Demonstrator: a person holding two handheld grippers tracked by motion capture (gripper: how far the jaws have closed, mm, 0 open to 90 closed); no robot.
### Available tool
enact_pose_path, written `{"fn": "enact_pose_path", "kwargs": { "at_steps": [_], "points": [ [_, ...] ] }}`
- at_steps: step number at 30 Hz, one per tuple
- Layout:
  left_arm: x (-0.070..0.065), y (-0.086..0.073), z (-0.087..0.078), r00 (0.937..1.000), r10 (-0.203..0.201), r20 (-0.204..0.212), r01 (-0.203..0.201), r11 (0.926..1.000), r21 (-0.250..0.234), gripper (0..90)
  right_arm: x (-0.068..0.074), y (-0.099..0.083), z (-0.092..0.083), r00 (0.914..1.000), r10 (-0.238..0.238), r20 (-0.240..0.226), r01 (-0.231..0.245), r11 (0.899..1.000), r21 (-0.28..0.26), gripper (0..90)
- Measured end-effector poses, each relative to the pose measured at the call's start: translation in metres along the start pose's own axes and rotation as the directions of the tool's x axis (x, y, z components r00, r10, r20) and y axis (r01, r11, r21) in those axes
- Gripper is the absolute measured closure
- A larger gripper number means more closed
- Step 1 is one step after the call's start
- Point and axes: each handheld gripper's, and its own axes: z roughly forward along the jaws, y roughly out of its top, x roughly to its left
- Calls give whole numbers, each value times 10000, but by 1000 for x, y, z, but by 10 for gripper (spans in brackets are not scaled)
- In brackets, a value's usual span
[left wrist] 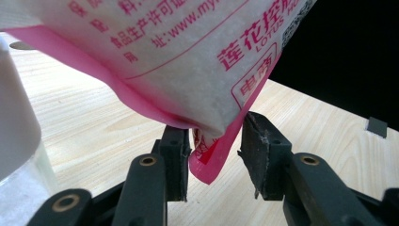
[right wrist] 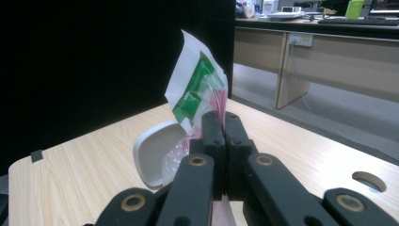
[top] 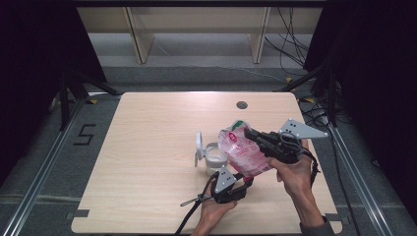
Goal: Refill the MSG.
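We're starting at the left w/ the white jar (top: 214, 156), which is sitting on the table (top: 147, 147) just left of & beyond our left gripper (top: 246, 181); its round lid (top: 198, 145) is standing open, tipped up on the jar's far-left side. In the left gripper view the jar is showing as a pale blur at the left edge.

Next, the left gripper, which we're holding low near the table edge, pointing right under the bag (top: 241, 150). Its jaws are standing partly apart: in the left gripper view the bag's pink bottom corner (left wrist: 207, 160) is hanging between the two pads, lying against the left pad (left wrist: 175, 155), while the right pad (left wrist: 259, 155) is standing clear of it w/ a gap. So not clamped on the bag.

The bag, white & pink w/ red print, is hanging above the table just right of the jar, directly over the left gripper & in front of the right one.

Rightmost, our right gripper (top: 251, 133) is coming in from the right, pointing left, jaws pressed tight together on the bag's upper edge. In the right gripper view the pads are meeting w/ the bag film (right wrist: 200, 89) pinched between, its green & white top sticking up past the tips, the open lid (right wrist: 157, 153) just left of & beyond them.
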Motion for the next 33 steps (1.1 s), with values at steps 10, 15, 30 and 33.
{"fn": "enact_pose_path", "kwargs": {
  "at_steps": [10,15,30,33],
  "points": [
    [0,2,-6,9995,-276,-155,275,9996,-84,573,-6,-7,-10,9996,229,191,-227,9997,-90,900],
    [0,5,-16,9993,-89,-351,84,9998,-155,566,-11,-10,-12,9995,103,303,-96,9997,-227,900],
    [8,3,-46,9972,226,-718,-226,9997,7,558,-20,-22,-17,9968,510,612,-510,9987,-11,900],
    [10,1,-52,9969,115,-774,-124,9999,-110,559,-22,-25,-18,9969,291,728,-290,9996,-20,900]
  ]
}}
